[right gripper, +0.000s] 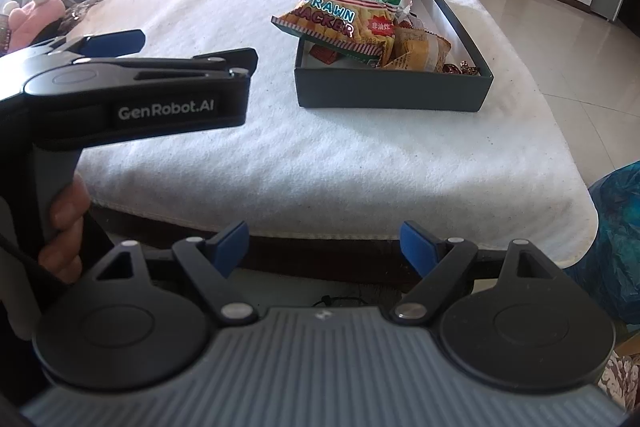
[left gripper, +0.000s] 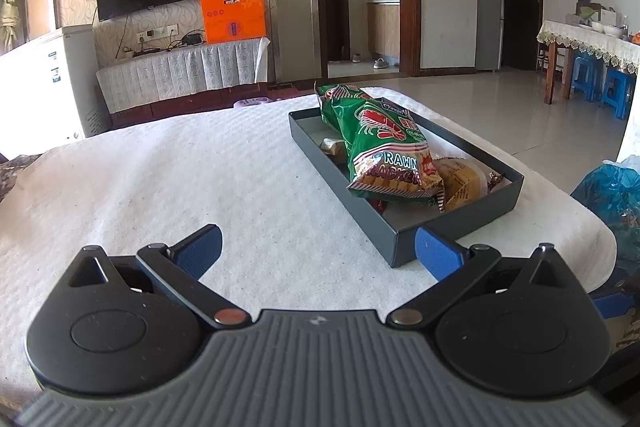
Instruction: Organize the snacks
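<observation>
Two grippers, both empty, jaws spread wide. Left gripper (left gripper: 318,253) hovers over white towel (left gripper: 160,179), near corner of dark tray (left gripper: 394,243) just beside its right finger. Right gripper (right gripper: 322,247) hangs off the towel's near edge. Prawn cracker bags (right gripper: 352,15) lie piled in tray, atop yellow wrapped snacks (right gripper: 420,53).

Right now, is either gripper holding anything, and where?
Nothing is held. The left gripper and the right gripper are both open and empty, short of the snack box.
</observation>
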A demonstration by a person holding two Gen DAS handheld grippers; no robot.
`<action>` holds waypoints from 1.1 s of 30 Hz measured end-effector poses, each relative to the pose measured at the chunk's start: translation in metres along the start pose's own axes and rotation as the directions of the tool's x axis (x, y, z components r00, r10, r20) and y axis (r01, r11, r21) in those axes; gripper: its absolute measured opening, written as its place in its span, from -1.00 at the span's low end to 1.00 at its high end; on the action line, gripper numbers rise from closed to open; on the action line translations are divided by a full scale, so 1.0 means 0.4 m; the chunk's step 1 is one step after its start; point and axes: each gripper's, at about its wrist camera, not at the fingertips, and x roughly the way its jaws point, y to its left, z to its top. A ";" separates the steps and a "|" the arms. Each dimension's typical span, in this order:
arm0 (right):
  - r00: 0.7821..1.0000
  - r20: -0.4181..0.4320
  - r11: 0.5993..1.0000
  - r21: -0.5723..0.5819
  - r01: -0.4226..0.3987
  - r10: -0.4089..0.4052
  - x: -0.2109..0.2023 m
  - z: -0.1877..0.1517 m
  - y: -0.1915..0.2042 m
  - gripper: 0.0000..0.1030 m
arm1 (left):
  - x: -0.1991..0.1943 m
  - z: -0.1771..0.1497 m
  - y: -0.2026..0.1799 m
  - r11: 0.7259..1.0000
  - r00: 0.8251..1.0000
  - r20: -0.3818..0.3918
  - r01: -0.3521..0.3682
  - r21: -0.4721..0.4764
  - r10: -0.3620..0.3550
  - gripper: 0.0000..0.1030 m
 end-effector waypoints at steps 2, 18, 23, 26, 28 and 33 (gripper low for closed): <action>1.000 0.001 1.000 0.001 -0.001 0.001 0.000 -0.001 -0.001 0.64 | -0.001 -0.001 0.000 1.000 1.000 0.002 0.002 0.001 -0.002 1.00; 1.000 0.011 1.000 0.005 -0.005 0.005 -0.009 -0.001 -0.003 0.64 | 0.001 -0.002 -0.006 1.000 1.000 -0.001 0.009 0.005 -0.009 1.00; 1.000 0.013 1.000 0.006 -0.005 0.005 -0.012 -0.001 -0.004 0.64 | -0.001 -0.002 -0.005 1.000 1.000 -0.003 0.011 0.007 -0.011 1.00; 1.000 0.013 1.000 0.007 -0.005 0.005 -0.011 -0.001 -0.004 0.64 | -0.001 -0.002 -0.006 1.000 1.000 -0.004 0.014 0.008 -0.014 1.00; 1.000 0.013 1.000 0.007 -0.006 0.006 -0.011 -0.001 -0.004 0.64 | -0.001 -0.003 -0.006 1.000 1.000 -0.004 0.015 0.009 -0.015 1.00; 1.000 0.014 1.000 0.006 -0.006 0.005 -0.011 -0.002 -0.004 0.64 | -0.001 -0.003 -0.007 1.000 1.000 -0.007 0.028 0.006 -0.028 1.00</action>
